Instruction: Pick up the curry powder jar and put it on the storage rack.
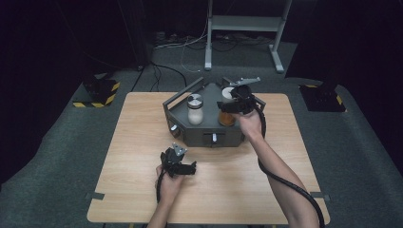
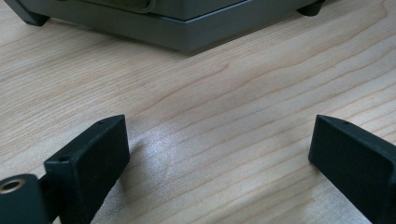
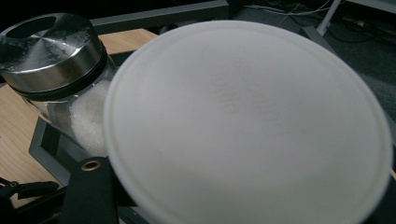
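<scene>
A grey metal rack (image 1: 199, 135) stands at the far middle of the wooden table (image 1: 142, 123). In it stand two jars. The left jar (image 1: 195, 110) has a steel lid and white grains inside; it also appears in the right gripper view (image 3: 51, 51). The right jar (image 1: 227, 118) holds amber contents under a white lid (image 3: 247, 126). My right gripper (image 1: 229, 107) is shut on this jar just below the lid, and one black finger (image 3: 88, 196) shows beside it. My left gripper (image 1: 192, 167) rests low over the table in front of the rack, open (image 2: 219, 154) with nothing between its fingers.
The rack's front face carries small knobs (image 1: 214, 137), and its base (image 2: 177, 32) lies just ahead of the left gripper. Bare wood spreads around both hands. Beyond the table are a white stand's legs (image 1: 242, 28), floor cables and striped blocks (image 1: 100, 92).
</scene>
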`<state>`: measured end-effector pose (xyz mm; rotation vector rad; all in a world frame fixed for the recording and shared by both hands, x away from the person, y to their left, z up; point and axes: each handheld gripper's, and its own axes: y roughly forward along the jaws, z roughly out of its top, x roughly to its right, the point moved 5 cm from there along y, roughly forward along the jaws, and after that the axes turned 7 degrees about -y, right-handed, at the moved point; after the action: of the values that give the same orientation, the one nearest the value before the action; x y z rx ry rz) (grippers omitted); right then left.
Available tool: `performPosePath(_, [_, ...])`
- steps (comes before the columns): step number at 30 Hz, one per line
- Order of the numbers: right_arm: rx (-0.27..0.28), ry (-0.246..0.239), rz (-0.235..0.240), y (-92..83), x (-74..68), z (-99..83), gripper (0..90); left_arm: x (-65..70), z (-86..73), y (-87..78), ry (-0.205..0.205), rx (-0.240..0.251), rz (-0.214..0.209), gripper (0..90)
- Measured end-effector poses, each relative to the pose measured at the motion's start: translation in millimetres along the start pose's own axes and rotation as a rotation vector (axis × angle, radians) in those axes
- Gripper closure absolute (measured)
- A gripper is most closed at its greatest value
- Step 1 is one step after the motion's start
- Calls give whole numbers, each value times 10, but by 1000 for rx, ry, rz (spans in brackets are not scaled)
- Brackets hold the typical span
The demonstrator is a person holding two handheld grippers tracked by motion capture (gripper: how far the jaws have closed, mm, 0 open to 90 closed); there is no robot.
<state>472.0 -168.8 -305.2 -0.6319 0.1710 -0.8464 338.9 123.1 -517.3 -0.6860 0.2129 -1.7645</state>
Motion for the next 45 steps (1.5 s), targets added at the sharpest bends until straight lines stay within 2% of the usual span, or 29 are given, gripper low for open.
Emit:
performPosePath(17, [-8, -38, -8, -5, -56, -24, 338, 1, -3, -2, -1, 1, 0, 55])
performPosePath(35, [-3, -29, 0, 2, -39, -40, 332, 1, -4, -2, -2, 3, -1, 56])
performPosePath(36, [5, -22, 3, -3, -34, -49, 309, 1, -4, -2, -2, 3, -1, 56])
performPosePath(37, [22, -13, 2, -14, -29, -65, 240, 1, -4, -2, -2, 2, -1, 57])
performPosePath(39, [25, 3, -1, -19, -26, -63, 156, 1, -4, -2, -1, 2, -1, 57])
performPosePath(45, [31, 20, 8, -37, -1, -103, 89, 2, -5, -1, -4, 4, -1, 57])
